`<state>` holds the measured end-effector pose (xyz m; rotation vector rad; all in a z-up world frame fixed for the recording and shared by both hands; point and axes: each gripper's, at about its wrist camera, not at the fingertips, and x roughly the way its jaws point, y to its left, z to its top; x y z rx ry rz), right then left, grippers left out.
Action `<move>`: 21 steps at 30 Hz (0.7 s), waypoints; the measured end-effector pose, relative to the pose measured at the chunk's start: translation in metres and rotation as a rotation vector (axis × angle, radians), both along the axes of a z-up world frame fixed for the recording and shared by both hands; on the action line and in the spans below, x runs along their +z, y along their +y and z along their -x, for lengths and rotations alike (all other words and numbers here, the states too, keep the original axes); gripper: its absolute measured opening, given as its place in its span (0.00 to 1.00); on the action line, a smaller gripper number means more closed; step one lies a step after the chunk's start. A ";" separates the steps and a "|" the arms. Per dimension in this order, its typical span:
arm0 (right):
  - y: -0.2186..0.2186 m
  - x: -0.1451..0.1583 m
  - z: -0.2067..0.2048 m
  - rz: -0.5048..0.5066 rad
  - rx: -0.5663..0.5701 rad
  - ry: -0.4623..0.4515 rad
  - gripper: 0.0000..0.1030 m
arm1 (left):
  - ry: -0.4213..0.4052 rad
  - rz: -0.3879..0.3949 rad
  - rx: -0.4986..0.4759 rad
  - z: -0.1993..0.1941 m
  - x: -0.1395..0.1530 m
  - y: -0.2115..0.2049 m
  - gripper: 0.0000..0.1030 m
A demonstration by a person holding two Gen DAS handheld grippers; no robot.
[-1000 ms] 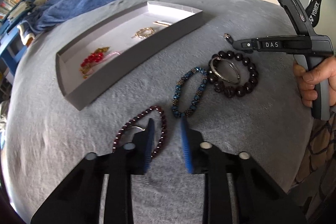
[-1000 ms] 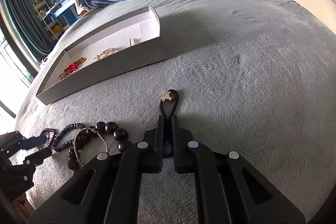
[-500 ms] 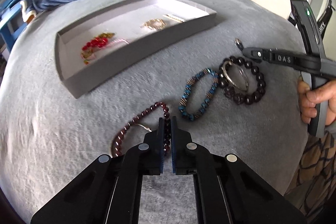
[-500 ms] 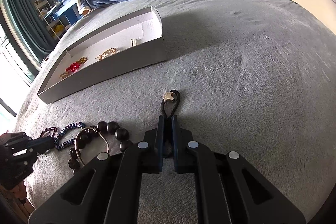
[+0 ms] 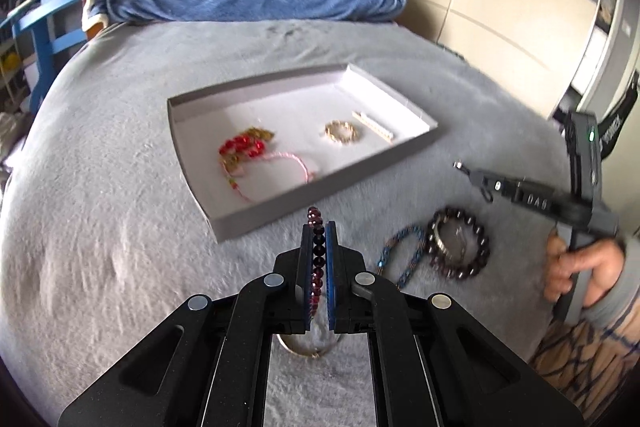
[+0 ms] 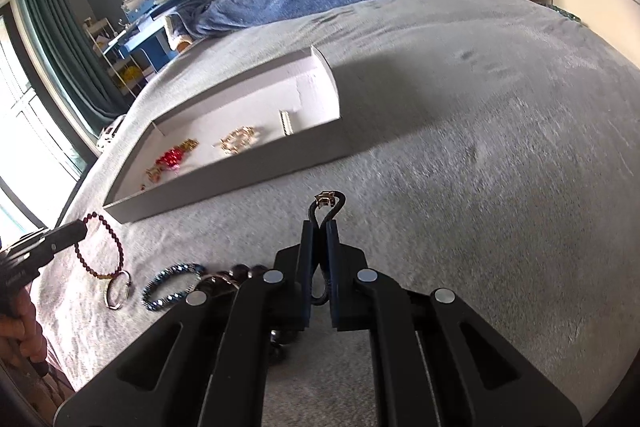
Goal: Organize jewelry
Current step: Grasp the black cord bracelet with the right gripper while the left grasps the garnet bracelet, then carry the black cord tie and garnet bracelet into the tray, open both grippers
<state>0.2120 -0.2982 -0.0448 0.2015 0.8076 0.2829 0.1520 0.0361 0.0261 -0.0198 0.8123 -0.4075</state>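
Daylight floods in from the window [image 6: 24, 131], which is blown out white. The tray [image 6: 316, 143] casts a soft shadow on the bed [image 6: 500, 147]. Both fisheye views bend strongly toward dark corners, with slight blur at the edges.

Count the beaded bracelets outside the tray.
3: a dark red bracelet pinched in the left gripper, and a blue bracelet and a black-bead bracelet on the bed. None appear hidden.
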 end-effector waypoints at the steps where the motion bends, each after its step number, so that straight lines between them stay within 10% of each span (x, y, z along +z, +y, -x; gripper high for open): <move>1: 0.000 0.001 0.000 -0.004 0.002 -0.004 0.06 | -0.005 0.012 0.007 -0.001 0.003 0.002 0.06; 21: 0.043 0.036 -0.022 0.004 0.115 -0.072 0.06 | -0.086 0.026 0.028 -0.034 0.036 -0.010 0.06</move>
